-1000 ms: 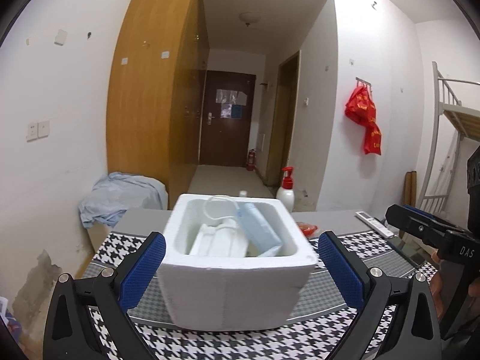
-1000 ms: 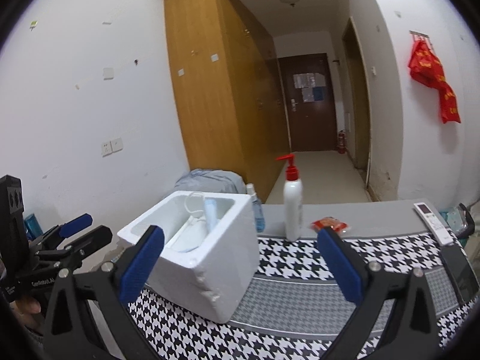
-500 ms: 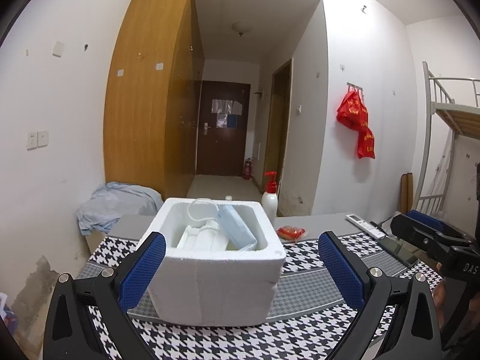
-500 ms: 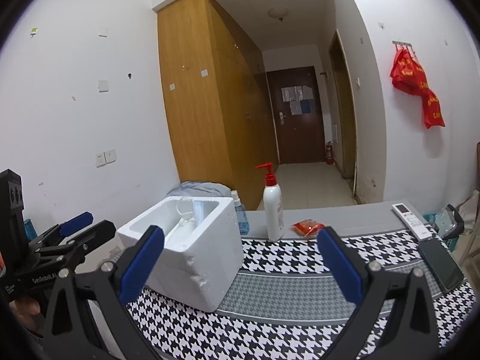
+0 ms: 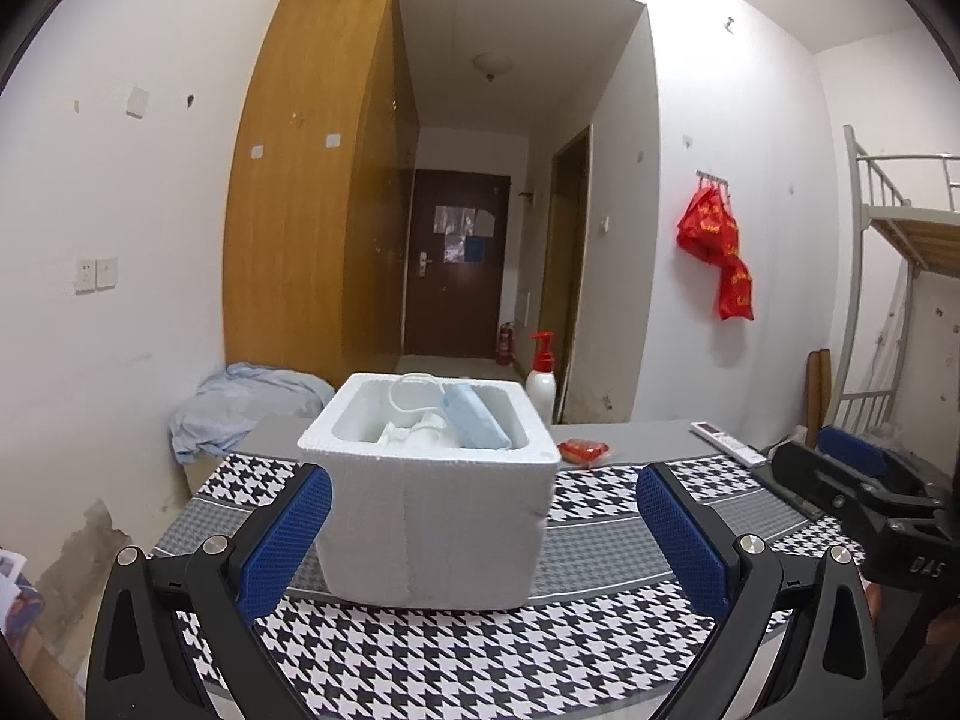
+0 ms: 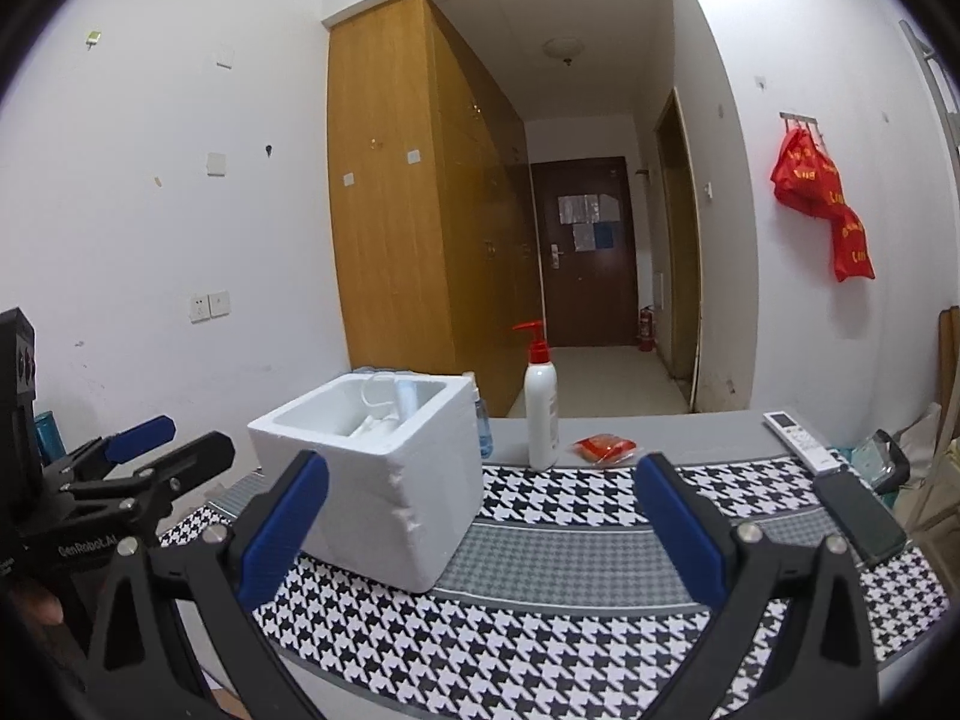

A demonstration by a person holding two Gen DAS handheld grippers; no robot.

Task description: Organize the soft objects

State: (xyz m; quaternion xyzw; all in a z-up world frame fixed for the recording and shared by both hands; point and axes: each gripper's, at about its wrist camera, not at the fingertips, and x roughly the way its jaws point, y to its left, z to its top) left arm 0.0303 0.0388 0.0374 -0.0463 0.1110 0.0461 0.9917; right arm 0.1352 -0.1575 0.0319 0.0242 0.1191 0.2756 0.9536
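A white foam box (image 5: 432, 516) stands on the houndstooth table cloth (image 5: 492, 660). Inside it lie a pale blue soft pack (image 5: 474, 426) and white soft items with a white loop (image 5: 414, 420). The box also shows in the right wrist view (image 6: 384, 468), left of centre. My left gripper (image 5: 480, 540) is open and empty, its blue pads (image 5: 282, 534) either side of the box and nearer than it. My right gripper (image 6: 480, 528) is open and empty, held back above the cloth (image 6: 570, 630), right of the box.
A white pump bottle with a red top (image 6: 540, 414), a red packet (image 6: 606, 450), a small clear bottle (image 6: 483, 426), a remote (image 6: 801, 441) and a dark phone (image 6: 858, 516) lie on the table. A blue cloth heap (image 5: 240, 408) sits past the table's left end.
Both grippers have drawn back and tilted up from the box, which looks smaller and farther in both views. Both stay open and empty.
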